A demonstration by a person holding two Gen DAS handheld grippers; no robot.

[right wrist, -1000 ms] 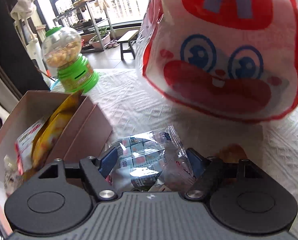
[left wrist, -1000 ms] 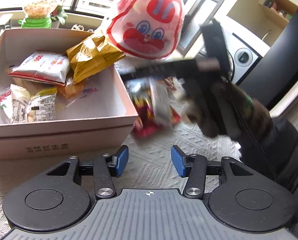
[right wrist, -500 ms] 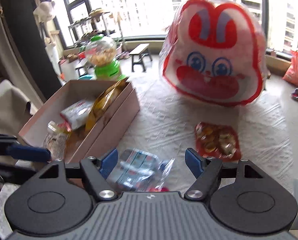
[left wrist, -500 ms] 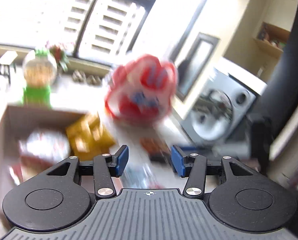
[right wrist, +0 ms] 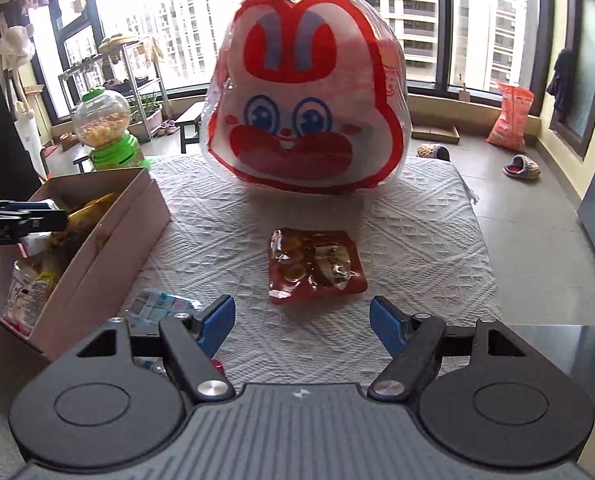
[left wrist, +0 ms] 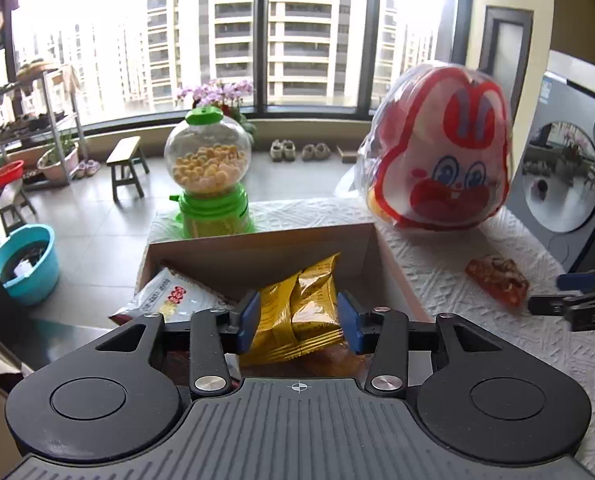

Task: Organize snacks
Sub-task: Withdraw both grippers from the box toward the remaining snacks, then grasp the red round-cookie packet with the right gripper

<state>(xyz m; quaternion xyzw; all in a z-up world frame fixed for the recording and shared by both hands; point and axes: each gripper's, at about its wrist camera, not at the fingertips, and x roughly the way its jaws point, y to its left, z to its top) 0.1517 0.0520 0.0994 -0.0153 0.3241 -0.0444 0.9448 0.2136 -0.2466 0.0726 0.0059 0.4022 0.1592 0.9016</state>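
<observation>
Left tool (left wrist: 298, 322): I hold it over the cardboard box (left wrist: 393, 272), fingers parted and gripping nothing; the yellow packets (left wrist: 301, 320) lie below, between the pads.
Right tool (right wrist: 301, 326): spread wide and empty, low over the tabletop (right wrist: 417, 236), aimed at the red snack pouch (right wrist: 315, 266).
Loose snacks: the red pouch lies flat near the rabbit-face bag (right wrist: 305, 100); a clear blue-printed packet (right wrist: 157, 308) lies just beside the box wall, partly under my right tool's left finger.
Box contents: yellow packets, a white bag (left wrist: 169, 296), more I cannot make out.
Risk, pouch: it is flat and slick; I judge my pads could slide over it or pinch the cloth.
Risk, overlooked packet: half hidden, it could be pushed off.
Risk, rabbit bag: overreaching could topple it.
</observation>
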